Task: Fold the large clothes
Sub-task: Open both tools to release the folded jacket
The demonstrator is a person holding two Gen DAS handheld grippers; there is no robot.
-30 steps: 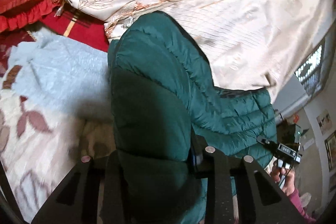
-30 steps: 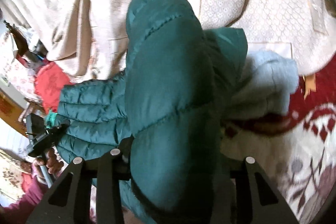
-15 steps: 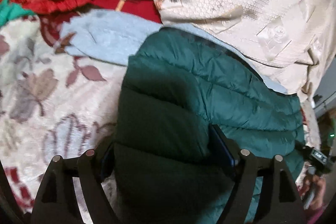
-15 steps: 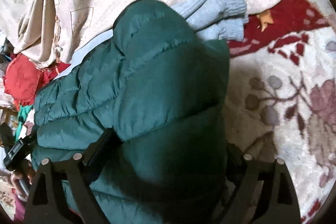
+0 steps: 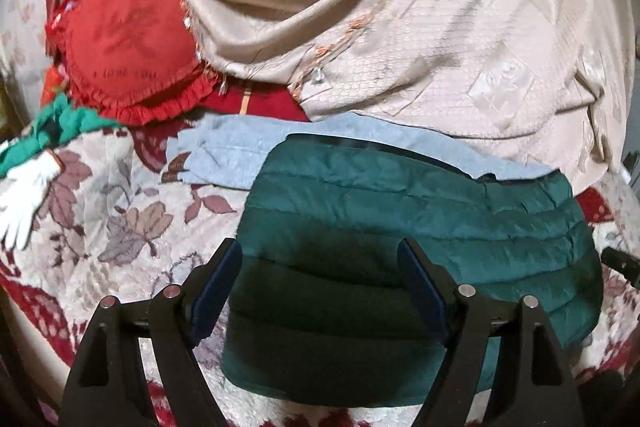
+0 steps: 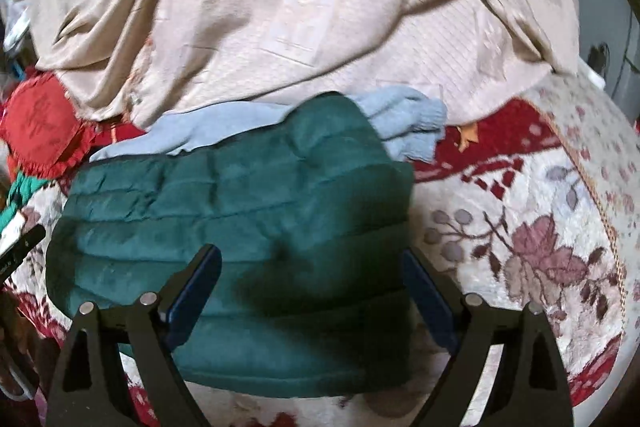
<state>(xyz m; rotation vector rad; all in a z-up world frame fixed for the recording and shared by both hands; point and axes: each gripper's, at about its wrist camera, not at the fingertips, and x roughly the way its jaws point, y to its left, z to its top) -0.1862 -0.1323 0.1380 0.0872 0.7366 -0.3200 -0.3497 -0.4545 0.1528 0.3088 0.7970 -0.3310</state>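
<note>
Left wrist view, nearest first: the left tool [image 5: 320, 291] stands wide open, holding nothing, after just releasing; likewise the right tool [image 6: 312, 291]. Between and beyond both lies the folded green quilted jacket [image 5: 400, 227] on the floral bedspread [image 5: 120, 227], overlapping a pale blue garment [image 5: 240, 151]; farther back, beige fabric [image 5: 400, 27].

Both grippers release the green quilted jacket [image 5: 400, 227]. Left gripper [image 5: 320, 291] and right gripper [image 6: 312, 291] now stand wide apart and drawn back; the jacket lies folded on the floral blanket [image 5: 120, 227].
</note>
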